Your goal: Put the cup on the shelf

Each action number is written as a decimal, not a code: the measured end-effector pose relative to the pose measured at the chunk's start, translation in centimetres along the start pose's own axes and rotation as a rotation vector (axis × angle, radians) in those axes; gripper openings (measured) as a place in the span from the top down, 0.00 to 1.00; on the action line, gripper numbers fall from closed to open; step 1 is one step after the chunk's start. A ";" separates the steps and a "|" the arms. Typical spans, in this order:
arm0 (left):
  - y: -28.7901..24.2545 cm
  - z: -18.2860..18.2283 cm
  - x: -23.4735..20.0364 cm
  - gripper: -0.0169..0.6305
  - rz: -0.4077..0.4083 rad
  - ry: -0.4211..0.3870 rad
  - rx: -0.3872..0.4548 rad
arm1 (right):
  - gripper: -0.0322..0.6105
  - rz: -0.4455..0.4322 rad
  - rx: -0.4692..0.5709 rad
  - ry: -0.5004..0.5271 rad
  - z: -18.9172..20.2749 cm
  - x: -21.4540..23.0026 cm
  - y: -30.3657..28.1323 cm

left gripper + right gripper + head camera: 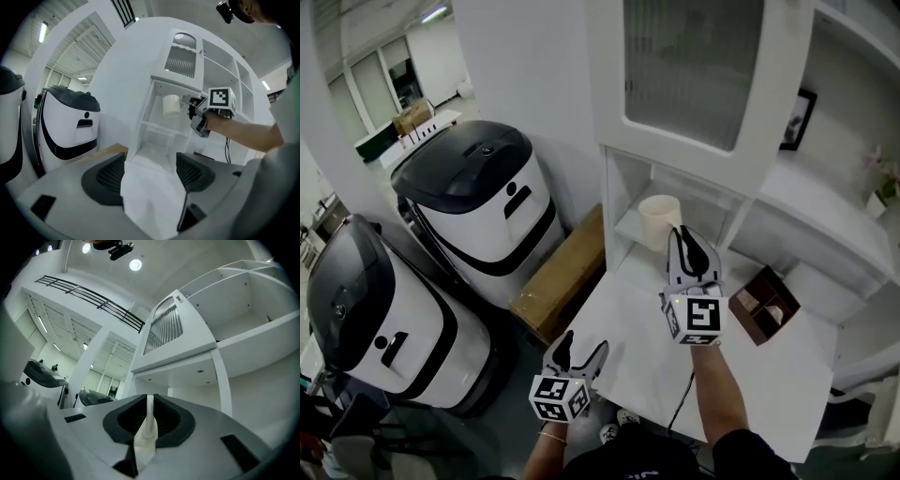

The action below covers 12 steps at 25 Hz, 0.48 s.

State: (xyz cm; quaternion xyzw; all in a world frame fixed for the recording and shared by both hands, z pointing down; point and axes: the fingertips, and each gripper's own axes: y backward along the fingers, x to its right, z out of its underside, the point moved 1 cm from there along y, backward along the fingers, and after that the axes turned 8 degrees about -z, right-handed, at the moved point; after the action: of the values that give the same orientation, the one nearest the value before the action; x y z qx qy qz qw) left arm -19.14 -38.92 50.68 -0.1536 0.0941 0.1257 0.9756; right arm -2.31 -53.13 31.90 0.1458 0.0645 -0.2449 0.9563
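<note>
The cream cup [657,219] hangs upright in the open compartment of the white shelf unit [623,226], just above its lower board. My right gripper [680,236] is shut on the cup's wall from the near side. In the right gripper view a thin strip of the cup wall [149,423] is pinched between the dark pads. The left gripper view shows the cup [171,106] and the right gripper [196,112] at the shelf opening. My left gripper [581,352] is low at the table's front left corner, open and empty.
A white table [750,361] runs in front of the shelf unit, with a brown compartment box [766,306] at its right. A cardboard box [562,274] and two white-and-black machines [478,202] [366,319] stand on the left. A closed cabinet door [694,66] is above the compartment.
</note>
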 end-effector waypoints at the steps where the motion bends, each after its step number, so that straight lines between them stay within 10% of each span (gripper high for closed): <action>1: 0.1 -0.1 -0.3 0.46 -0.005 -0.002 0.001 | 0.87 0.009 -0.001 0.002 0.1 0.4 -0.5; 12: 0.4 -1.7 -4.3 0.46 -0.088 0.008 0.035 | 0.86 0.064 -0.094 0.049 3.4 2.3 -7.3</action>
State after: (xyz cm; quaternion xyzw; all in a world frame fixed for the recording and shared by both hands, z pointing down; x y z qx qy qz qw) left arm -23.62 -39.99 49.93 -0.1408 0.0933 0.0805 0.9823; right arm -3.66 -61.38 32.88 0.1086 0.0948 -0.2072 0.9676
